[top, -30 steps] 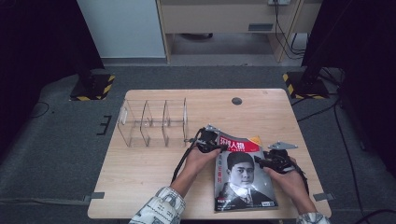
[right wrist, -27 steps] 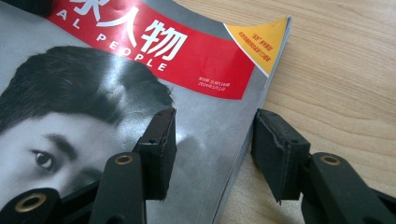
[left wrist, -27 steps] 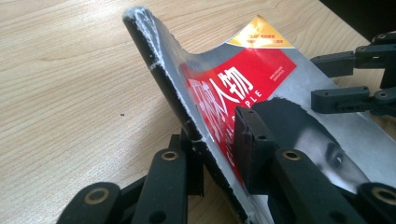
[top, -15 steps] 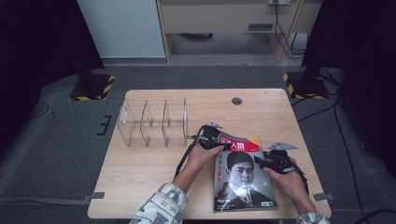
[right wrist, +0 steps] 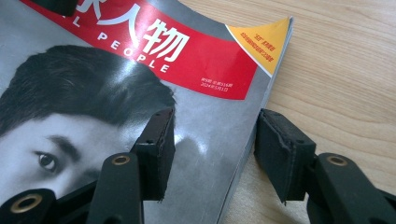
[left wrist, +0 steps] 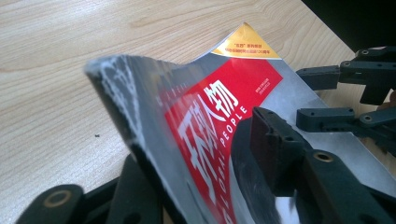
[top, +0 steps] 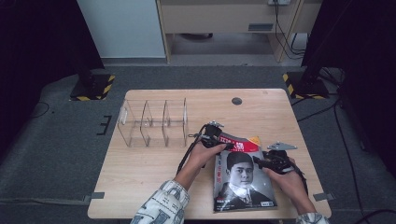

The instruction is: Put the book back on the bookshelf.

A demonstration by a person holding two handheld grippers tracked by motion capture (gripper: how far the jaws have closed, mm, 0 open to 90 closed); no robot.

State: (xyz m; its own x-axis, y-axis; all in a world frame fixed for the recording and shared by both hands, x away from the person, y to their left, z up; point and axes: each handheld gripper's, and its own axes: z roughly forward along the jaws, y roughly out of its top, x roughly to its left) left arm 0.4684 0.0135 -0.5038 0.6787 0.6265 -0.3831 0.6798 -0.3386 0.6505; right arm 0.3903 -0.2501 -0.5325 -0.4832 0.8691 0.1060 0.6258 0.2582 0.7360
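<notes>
A magazine (top: pixel 243 177) with a red title band and a portrait cover lies on the wooden table (top: pixel 140 172), near its front right. My left gripper (top: pixel 229 145) is at its top left corner. In the left gripper view that corner (left wrist: pixel 140 93) curls up between the jaws of the left gripper (left wrist: pixel 201 154). These jaws have just been opening, and the pads stand off the cover. My right gripper (top: pixel 258 162) straddles the magazine's right edge (right wrist: pixel 252 130). One pad (right wrist: pixel 161 140) is over the cover and the other over bare wood; its jaws have just been opening a little.
A clear plastic divider rack (top: pixel 154 123) with several compartments stands at the table's left middle. A round cable hole (top: pixel 236 101) sits near the back edge. The table's front edge runs close under the magazine. The person's forearms come in from the bottom.
The left hand has edged slightly to the right at the magazine's top corner. The right hand and the magazine's lower part stay where they were.
</notes>
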